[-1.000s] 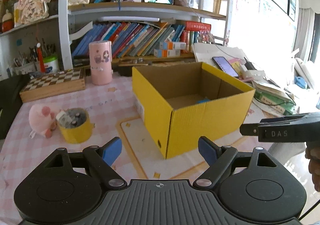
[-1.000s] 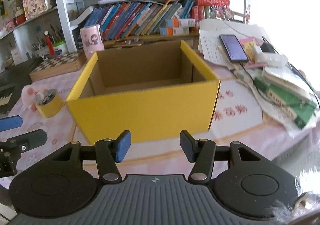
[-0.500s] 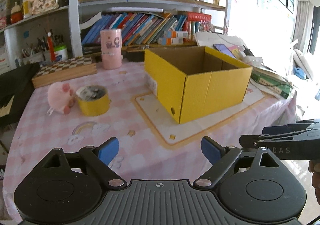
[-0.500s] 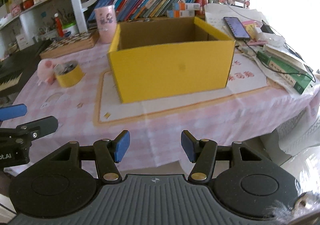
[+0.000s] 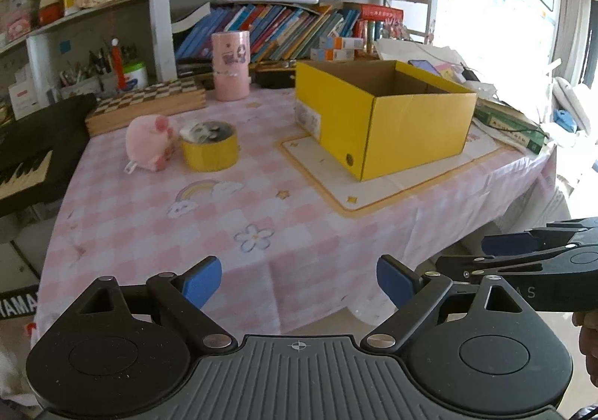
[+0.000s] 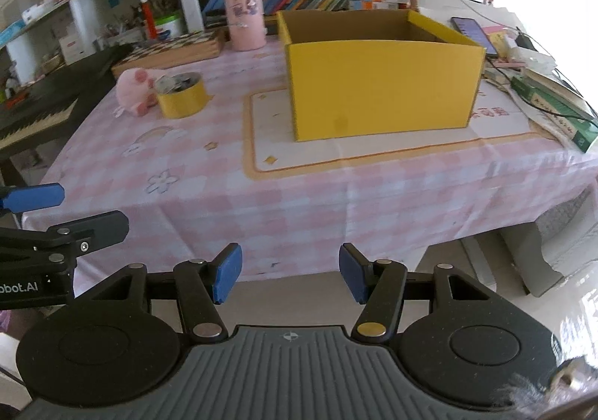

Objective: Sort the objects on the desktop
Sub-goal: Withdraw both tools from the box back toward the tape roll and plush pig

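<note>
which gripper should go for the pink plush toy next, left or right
Probably left. The pink plush toy and yellow tape roll lie on the left of the table, nearer the left gripper, whose fingers are open and empty. The right gripper faces the yellow box.

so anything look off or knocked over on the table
Nothing stands out. The yellow box sits upright and open on the mat, the tape roll lies flat beside the pink plush, and the pink cup stands upright. No spills show.
</note>
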